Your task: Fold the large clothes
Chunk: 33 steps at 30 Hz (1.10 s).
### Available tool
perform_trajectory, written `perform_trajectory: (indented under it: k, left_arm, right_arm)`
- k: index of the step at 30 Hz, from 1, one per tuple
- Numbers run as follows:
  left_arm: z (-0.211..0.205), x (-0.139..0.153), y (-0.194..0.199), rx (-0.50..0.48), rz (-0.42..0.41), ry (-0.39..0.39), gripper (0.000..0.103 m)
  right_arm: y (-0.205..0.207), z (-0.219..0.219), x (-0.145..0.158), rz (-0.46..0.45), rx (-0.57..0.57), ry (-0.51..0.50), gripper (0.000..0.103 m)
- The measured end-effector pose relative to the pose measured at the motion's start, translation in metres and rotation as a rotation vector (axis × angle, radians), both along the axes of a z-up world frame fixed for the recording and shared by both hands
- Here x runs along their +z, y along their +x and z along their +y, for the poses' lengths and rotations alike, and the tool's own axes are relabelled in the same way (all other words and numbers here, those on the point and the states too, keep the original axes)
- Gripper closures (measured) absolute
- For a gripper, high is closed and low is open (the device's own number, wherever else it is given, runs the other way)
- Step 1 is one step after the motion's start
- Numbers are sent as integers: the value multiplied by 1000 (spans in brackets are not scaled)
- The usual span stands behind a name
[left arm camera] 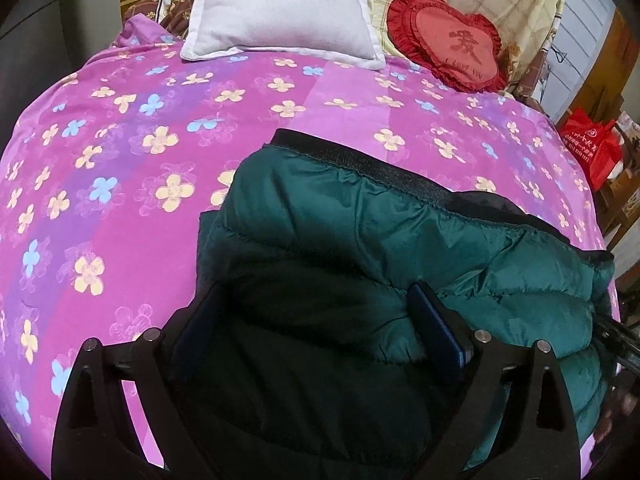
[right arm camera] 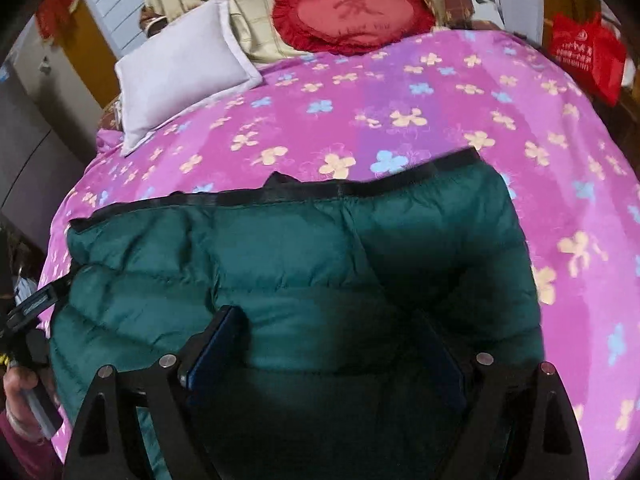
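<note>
On bed (left arm camera: 120,184): green jacket (left arm camera: 360,240) folded over; both grippers (left arm camera: 316,320) (right arm camera: 328,340) spread wide, nothing pinched; tidying left.

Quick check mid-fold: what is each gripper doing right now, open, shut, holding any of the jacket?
Left gripper: open, fingers wide apart over the green puffer jacket, gripping nothing.
Right gripper: open, fingers astride the jacket, not clamped on it.

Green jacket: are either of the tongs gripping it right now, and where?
Neither. Both tongs, left and right, stand wide open over the green jacket, pads not pressing it.
</note>
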<state>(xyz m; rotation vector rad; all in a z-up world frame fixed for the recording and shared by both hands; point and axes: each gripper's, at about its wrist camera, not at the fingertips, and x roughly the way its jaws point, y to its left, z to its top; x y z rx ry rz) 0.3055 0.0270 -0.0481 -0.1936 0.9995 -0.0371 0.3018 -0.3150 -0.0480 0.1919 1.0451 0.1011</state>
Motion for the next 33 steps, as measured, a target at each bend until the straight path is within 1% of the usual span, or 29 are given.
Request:
perform_trajectory:
  k: [2, 5, 10, 12, 14, 15, 17, 19, 22, 26, 29, 31, 33]
  left_arm:
    - [0, -3, 3, 2, 8, -7, 7]
    - [-2, -4, 2, 1, 0, 4, 6]
    - [-1, -4, 0, -3, -10, 4, 5]
    - [-2, -4, 0, -2, -14, 6, 5]
    - [-1, -5, -1, 0, -21, 5, 5]
    - [-2, -5, -2, 1, -23, 6, 5]
    - [-3, -4, -3, 3, -29, 10, 5]
    - [-3, -4, -3, 5, -31, 13, 5]
    - [-3, -4, -4, 4, -30, 13, 5]
    - [-2, -1, -7, 6, -32, 12, 6]
    - [4, 6, -15, 5, -42, -10, 6]
    - [9, 13, -24, 7, -51, -24, 6]
    - [13, 20, -34, 10, -61, -31, 6]
  right_arm:
    - [6, 5, -4, 0, -1, -21, 11]
    - [2, 8, 4, 5, 2, -44, 11]
    - [-34, 6, 36, -72, 21, -52, 12]
    - [-46, 0, 41, -92, 0, -46, 12]
    - [-53, -9, 37, -94, -29, -6, 12]
    - [-52, -12, 27, -74, -32, 11, 11]
    - [-49, -8, 11, -43, -10, -20, 11]
    - [-46, 0, 5, -46, 8, -66, 9]
    - [-45, 2, 12, -29, 4, -76, 9]
    - [-64, 0, 35, -92, -6, -42, 10]
    - [-86, 2, 47, -137, -4, 3, 9]
    - [-96, 4, 48, -151, 0, 13, 9]
    - [-100, 9, 40, -139, 2, -10, 9]
